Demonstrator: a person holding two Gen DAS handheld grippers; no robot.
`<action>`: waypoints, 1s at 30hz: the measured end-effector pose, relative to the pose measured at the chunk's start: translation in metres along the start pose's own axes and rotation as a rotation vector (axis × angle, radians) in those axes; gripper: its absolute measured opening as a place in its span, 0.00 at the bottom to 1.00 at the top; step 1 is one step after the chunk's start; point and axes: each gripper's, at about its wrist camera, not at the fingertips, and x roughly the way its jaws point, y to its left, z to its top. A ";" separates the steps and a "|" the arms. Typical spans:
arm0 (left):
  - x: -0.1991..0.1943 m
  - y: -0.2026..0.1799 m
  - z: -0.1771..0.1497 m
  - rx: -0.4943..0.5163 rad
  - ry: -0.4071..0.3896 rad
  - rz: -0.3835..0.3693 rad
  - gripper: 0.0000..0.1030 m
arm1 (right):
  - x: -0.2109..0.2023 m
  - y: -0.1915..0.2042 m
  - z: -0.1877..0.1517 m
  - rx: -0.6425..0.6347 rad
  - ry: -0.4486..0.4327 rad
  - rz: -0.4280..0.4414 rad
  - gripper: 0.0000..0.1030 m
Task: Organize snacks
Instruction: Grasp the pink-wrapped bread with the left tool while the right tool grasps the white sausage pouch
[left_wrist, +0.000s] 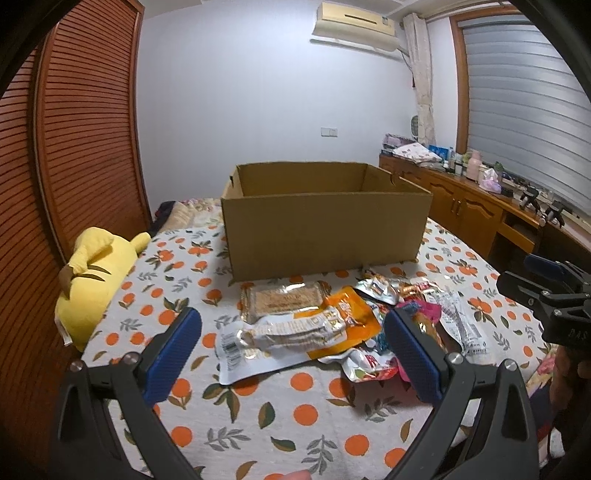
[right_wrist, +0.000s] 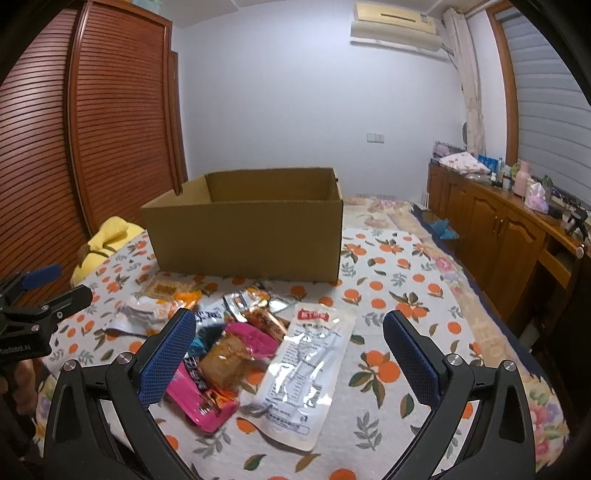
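Observation:
An open cardboard box (left_wrist: 325, 229) stands on the orange-print cloth, also in the right wrist view (right_wrist: 247, 236). In front of it lies a pile of snack packets: a clear cracker pack (left_wrist: 284, 301), a silver cracker pack (left_wrist: 291, 332) on an orange packet (left_wrist: 354, 314), a white pouch (right_wrist: 310, 365), a pink packet (right_wrist: 207, 398) and a brown cake (right_wrist: 225, 360). My left gripper (left_wrist: 291, 343) is open above the cracker packs. My right gripper (right_wrist: 288, 350) is open above the pink packet and white pouch. Both are empty.
A yellow plush toy (left_wrist: 92, 273) lies at the bed's left edge by a slatted wooden wardrobe (left_wrist: 74, 129). A wooden cabinet (right_wrist: 498, 229) with bottles and clutter runs along the right. The right gripper shows at the right edge of the left wrist view (left_wrist: 546, 291).

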 end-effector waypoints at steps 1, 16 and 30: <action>0.001 0.000 -0.001 0.002 0.007 -0.004 0.98 | 0.001 -0.002 -0.002 -0.003 0.008 0.000 0.99; 0.027 -0.025 -0.025 -0.010 0.175 -0.159 0.93 | 0.027 -0.025 -0.033 -0.010 0.178 0.061 0.94; 0.058 -0.081 -0.002 0.101 0.276 -0.363 0.65 | 0.044 -0.032 -0.033 -0.003 0.247 0.104 0.84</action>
